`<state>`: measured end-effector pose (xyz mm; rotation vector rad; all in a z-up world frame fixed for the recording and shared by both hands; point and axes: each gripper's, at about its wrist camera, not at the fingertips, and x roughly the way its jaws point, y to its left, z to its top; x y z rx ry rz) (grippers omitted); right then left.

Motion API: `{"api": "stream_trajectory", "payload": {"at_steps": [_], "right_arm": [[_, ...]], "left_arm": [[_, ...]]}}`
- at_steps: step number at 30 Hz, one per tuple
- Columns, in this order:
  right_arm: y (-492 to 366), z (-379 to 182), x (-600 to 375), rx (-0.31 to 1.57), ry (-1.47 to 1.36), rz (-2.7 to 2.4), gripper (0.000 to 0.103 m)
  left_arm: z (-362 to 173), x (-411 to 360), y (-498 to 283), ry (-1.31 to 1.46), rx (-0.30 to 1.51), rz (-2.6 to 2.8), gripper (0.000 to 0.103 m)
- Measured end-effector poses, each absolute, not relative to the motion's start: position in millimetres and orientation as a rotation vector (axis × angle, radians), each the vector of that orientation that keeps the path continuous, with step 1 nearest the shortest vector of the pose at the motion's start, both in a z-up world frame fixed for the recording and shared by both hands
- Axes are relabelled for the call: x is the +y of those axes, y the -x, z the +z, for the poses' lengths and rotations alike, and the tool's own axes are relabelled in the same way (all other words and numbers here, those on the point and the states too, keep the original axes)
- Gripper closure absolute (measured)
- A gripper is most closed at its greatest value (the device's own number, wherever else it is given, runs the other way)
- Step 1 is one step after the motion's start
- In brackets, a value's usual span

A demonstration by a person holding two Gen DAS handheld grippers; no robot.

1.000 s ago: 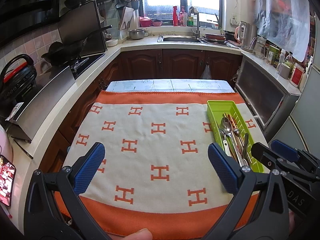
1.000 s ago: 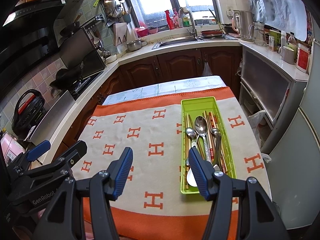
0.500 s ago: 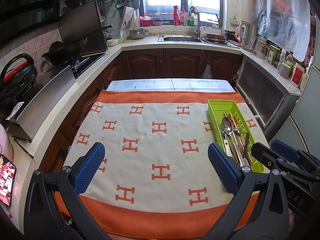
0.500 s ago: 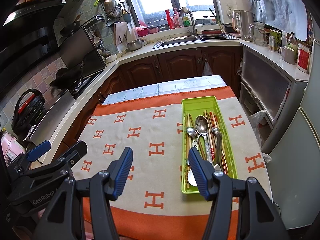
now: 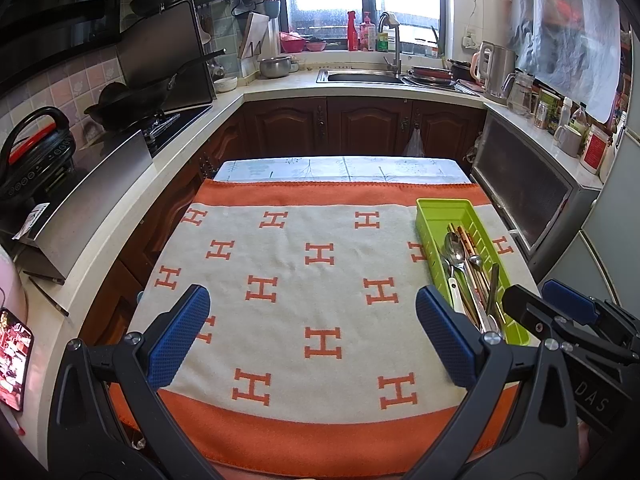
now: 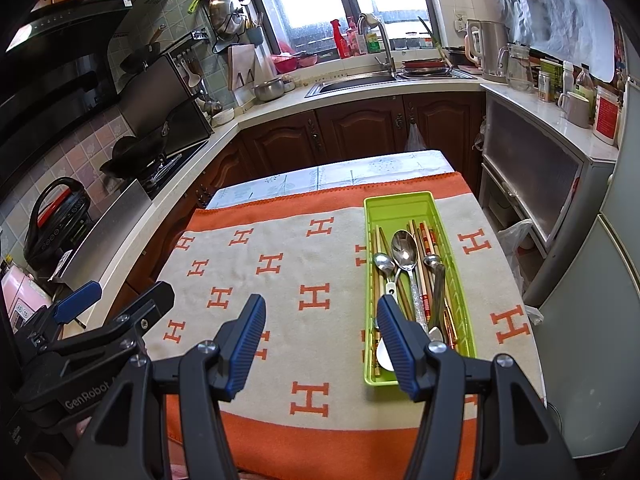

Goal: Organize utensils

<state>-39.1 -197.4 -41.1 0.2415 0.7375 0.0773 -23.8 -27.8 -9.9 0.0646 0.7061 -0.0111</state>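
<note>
Your left tongs (image 5: 312,338) hang over the near half of the tabletop (image 5: 340,168) with their blue pads spread wide and nothing between them; below them lies only the cream and orange cloth (image 5: 280,272) with its H pattern. Your right tongs (image 6: 320,344) are also parted, not as wide, and they too grip nothing. Their right-hand pad overlaps the near left end of the green utensil tray (image 6: 400,204) in the right wrist view, but whether it touches the tray or hangs above it cannot be told.

The tray sits lengthwise along the right side of the cloth, its far end empty. Inside it, a large steel spoon (image 6: 405,250) lies bowl up in the middle, with a smaller spoon (image 6: 383,263) just to its left and another small spoon (image 6: 432,260) to its right. Chopsticks (image 6: 425,240) run along the tray beside and under the spoons, wooden ones at the left wall and red-patterned ones toward the right. A white spoon (image 6: 383,354) shows at the near end, partly hidden behind your right tongs. No cutlery lies loose on the cloth.

In the left wrist view, your right tongs (image 5: 536,304) show at the right edge, just beside the tray's near end.
</note>
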Motion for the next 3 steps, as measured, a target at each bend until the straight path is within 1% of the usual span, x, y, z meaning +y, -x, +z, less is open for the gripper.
{"api": "stream_trajectory", "payload": {"at_steps": [3], "right_arm": [[39.1, -41.0, -196.1, 0.738, -0.242, 0.078, 0.045]], "left_arm": [[-9.9, -27.9, 23.8, -0.064, 0.705, -0.011, 0.001]]}}
